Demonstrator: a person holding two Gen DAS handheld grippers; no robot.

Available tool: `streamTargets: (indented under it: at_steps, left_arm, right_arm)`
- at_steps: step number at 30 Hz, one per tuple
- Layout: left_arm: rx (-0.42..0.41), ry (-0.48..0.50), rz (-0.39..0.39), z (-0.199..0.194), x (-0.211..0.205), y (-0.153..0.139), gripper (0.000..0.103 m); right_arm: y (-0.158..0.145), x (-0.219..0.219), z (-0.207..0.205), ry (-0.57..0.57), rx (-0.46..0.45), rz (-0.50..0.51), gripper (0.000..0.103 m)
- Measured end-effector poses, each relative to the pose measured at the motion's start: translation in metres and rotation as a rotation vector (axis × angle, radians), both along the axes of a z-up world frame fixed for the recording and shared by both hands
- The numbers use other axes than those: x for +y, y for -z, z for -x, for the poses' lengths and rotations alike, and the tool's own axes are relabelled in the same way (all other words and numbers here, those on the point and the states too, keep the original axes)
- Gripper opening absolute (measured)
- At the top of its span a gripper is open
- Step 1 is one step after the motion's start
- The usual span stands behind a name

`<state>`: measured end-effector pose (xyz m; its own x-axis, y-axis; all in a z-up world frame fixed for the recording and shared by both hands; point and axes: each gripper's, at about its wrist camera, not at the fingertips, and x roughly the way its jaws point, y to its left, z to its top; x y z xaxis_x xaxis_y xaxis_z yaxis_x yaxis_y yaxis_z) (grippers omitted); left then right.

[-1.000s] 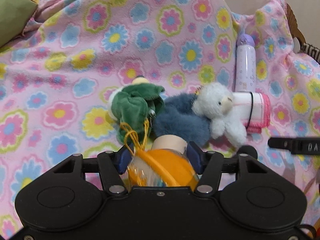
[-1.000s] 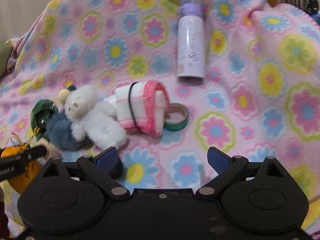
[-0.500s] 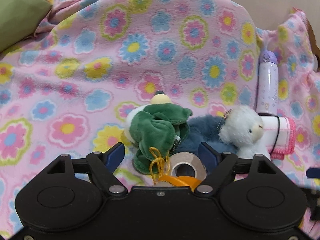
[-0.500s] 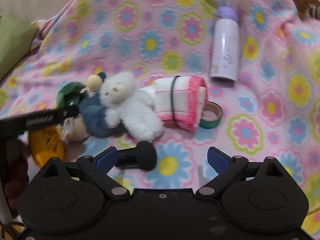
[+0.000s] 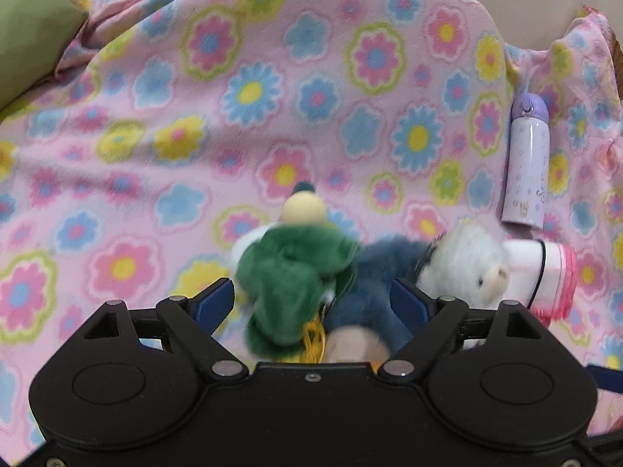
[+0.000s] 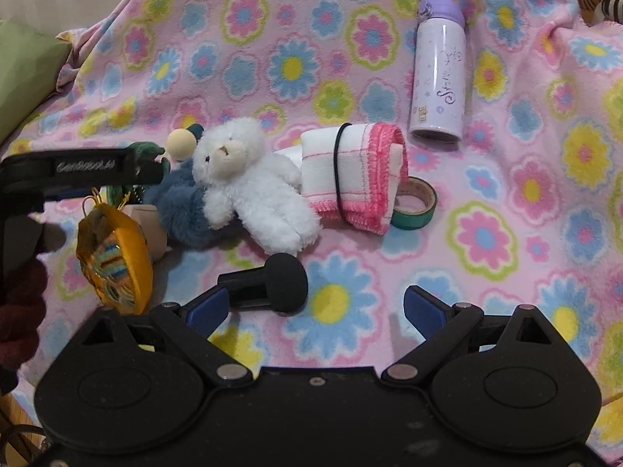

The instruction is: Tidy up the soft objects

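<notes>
A pile of soft toys lies on the flowered pink blanket (image 5: 155, 124): a green plush (image 5: 290, 284), a blue-grey plush (image 5: 373, 284) and a white teddy bear (image 6: 249, 183). A rolled white-and-pink cloth (image 6: 354, 175) lies right of the bear. An orange knitted pouch (image 6: 117, 257) lies left of the pile. My left gripper (image 5: 311, 299) is open, its jaws on either side of the green plush. My right gripper (image 6: 315, 305) is open and empty above the blanket, in front of the bear.
A lilac bottle (image 6: 440, 70) lies at the back right. A green tape roll (image 6: 414, 204) sits by the cloth and a beige tape roll (image 6: 150, 225) under the toys. A black dumbbell (image 6: 272, 284) lies near my right gripper. A green cushion (image 5: 31, 39) is far left.
My left gripper let go of the orange pouch, opened, and moved forward around the green plush. My right gripper drew back; the dumbbell came into its view.
</notes>
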<state>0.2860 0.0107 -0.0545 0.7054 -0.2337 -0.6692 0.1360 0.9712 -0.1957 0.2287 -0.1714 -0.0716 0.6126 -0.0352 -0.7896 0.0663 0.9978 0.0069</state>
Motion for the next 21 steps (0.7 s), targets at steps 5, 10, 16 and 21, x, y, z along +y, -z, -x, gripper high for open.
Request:
streamTargets:
  at_steps: [5, 10, 16, 21]
  left_arm:
    - [-0.014, -0.038, 0.027, 0.013, 0.014, -0.012, 0.084]
    - [-0.062, -0.058, 0.019, 0.025, 0.024, -0.036, 0.084]
    - [-0.029, -0.044, -0.027, 0.043, 0.027, -0.046, 0.089]
    - [0.016, 0.001, -0.046, 0.058, 0.022, -0.039, 0.089]
  right_arm:
    - [0.007, 0.007, -0.008, -0.024, -0.008, 0.025, 0.096]
    - [0.013, 0.016, -0.020, -0.065, -0.006, 0.035, 0.096]
    - [0.026, 0.025, -0.029, -0.082, 0.017, 0.051, 0.084]
    - [0.024, 0.019, -0.027, -0.098, 0.022, 0.003, 0.059]
